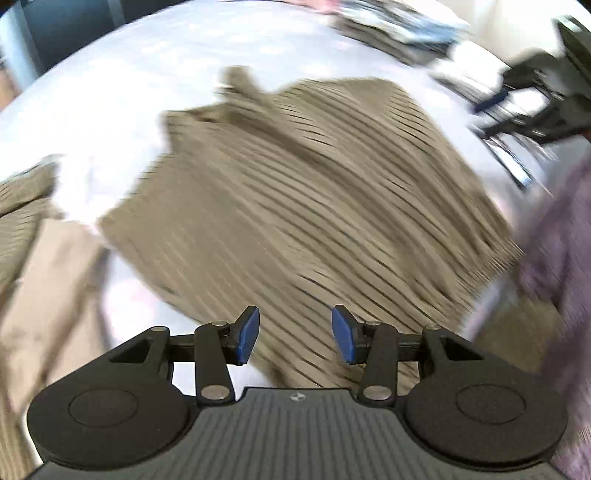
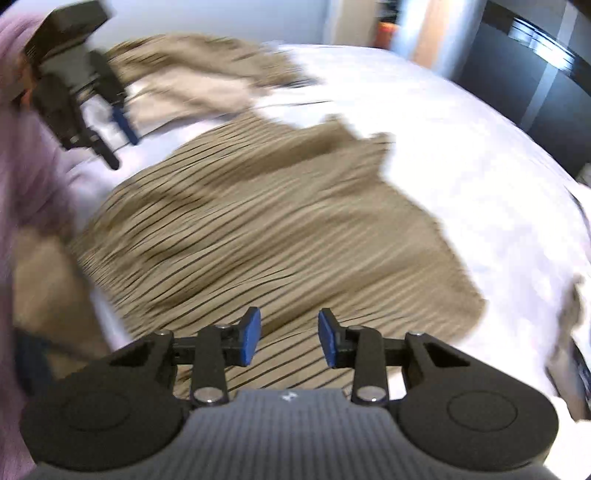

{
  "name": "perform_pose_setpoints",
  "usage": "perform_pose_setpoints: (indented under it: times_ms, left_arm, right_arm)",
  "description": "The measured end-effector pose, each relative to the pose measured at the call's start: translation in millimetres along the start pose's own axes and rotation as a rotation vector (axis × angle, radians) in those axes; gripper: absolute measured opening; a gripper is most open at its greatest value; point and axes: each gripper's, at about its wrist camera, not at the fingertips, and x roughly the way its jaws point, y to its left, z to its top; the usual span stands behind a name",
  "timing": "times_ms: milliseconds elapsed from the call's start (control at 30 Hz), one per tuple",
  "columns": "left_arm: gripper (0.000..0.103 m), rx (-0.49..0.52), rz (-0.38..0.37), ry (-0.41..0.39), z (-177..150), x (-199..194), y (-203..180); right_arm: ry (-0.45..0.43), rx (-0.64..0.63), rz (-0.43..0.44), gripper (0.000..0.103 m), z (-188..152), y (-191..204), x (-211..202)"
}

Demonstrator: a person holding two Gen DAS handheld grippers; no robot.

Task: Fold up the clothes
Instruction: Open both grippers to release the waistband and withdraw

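A tan garment with thin dark stripes (image 1: pixel 303 206) lies spread on a white bed (image 1: pixel 147 74); it also shows in the right wrist view (image 2: pixel 266 236). My left gripper (image 1: pixel 295 339) is open and empty, held above the garment's near edge. My right gripper (image 2: pixel 290 338) is open and empty, also above the garment's near part. Each gripper shows in the other's view: the right one at the far right (image 1: pixel 517 110), the left one at the upper left (image 2: pixel 107 122). Both views are motion-blurred.
More tan and beige clothes (image 1: pixel 33 236) lie at the left of the bed and show at the back in the right wrist view (image 2: pixel 192 77). A pile of dark and blue clothes (image 1: pixel 399 29) sits at the far side. A purple sleeve (image 1: pixel 561 236) is at right. Dark furniture (image 2: pixel 535 81) stands beyond the bed.
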Motion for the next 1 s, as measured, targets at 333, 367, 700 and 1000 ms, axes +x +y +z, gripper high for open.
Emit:
perform_pose_setpoints:
  times_ms: [333, 367, 700, 1000]
  left_arm:
    - [0.042, -0.303, 0.241, -0.055, 46.4, 40.1, 98.3]
    - [0.042, -0.337, 0.248, -0.059, 48.5, 44.9, 106.9]
    - [0.042, -0.420, 0.287, 0.002, 64.5, 98.5, 156.9]
    - [0.042, -0.436, 0.233, 0.022, 72.0, 118.7, 166.4]
  right_arm:
    - [0.020, 0.459, -0.251, 0.037, 14.8, -125.0, 35.3]
    - [0.021, 0.532, -0.275, 0.037, 14.2, -141.3, 39.9]
    - [0.090, 0.786, -0.335, 0.026, 24.4, -210.5, 107.1]
    - [0.227, 0.846, -0.317, 0.019, 10.3, -227.6, 156.6]
